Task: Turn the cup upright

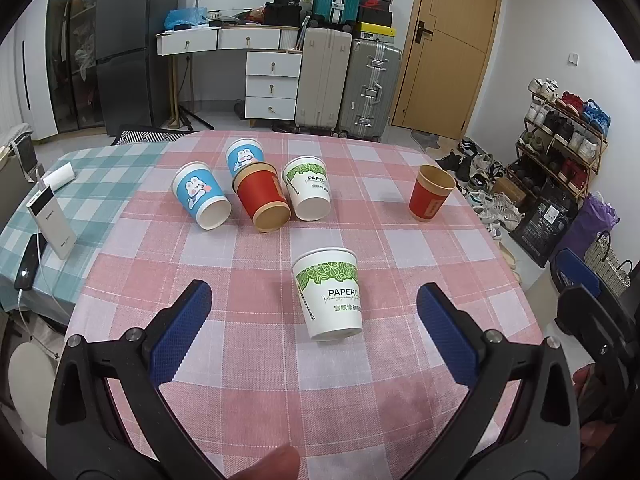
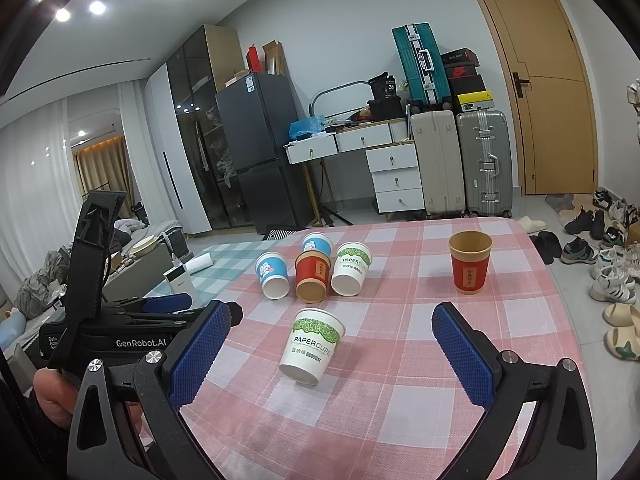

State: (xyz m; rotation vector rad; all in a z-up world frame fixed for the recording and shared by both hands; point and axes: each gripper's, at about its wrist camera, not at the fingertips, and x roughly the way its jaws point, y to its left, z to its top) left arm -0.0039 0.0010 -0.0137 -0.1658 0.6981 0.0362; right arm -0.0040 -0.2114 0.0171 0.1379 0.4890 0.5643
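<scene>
**Nearest green cup standing, four more lying in a cluster**

Upright, mouth up, on the pink-checked worktop [image 1: 256, 360]: the near green-leaf paper cup [image 1: 329, 294], alone and just ahead of both tools. Standing too, well apart at the right: a red cup [image 1: 431, 194]. Lying on their sides farther back, mouths toward the cameras, packed tight: a blue rabbit cup [image 1: 200, 196], a red cup with kraft rim [image 1: 262, 198], a second green-leaf cup [image 1: 308, 194], and behind them another blue rabbit cup [image 1: 244, 156], partly hidden. Whether the clustered cups actually touch: hard to tell, though red and green look pressed together.

Left tool [image 1: 314, 328]: spread wide, nothing held, straddling the near cup without touching it. Right tool [image 2: 332, 350]: likewise wide and empty, the same cup [image 2: 313, 344] between its blue pads but clear of them.

Likely trouble from here:
- Knocking the light standing cup over with a fingertip on the reach past it toward the cluster.
- Crushing a thin paper wall by squeezing too hard across the open mouth.
- Nudging a neighbour in the tight group and sending it rolling, perhaps off the worktop edge.
- Collision between the two tools, so close side by side.
</scene>
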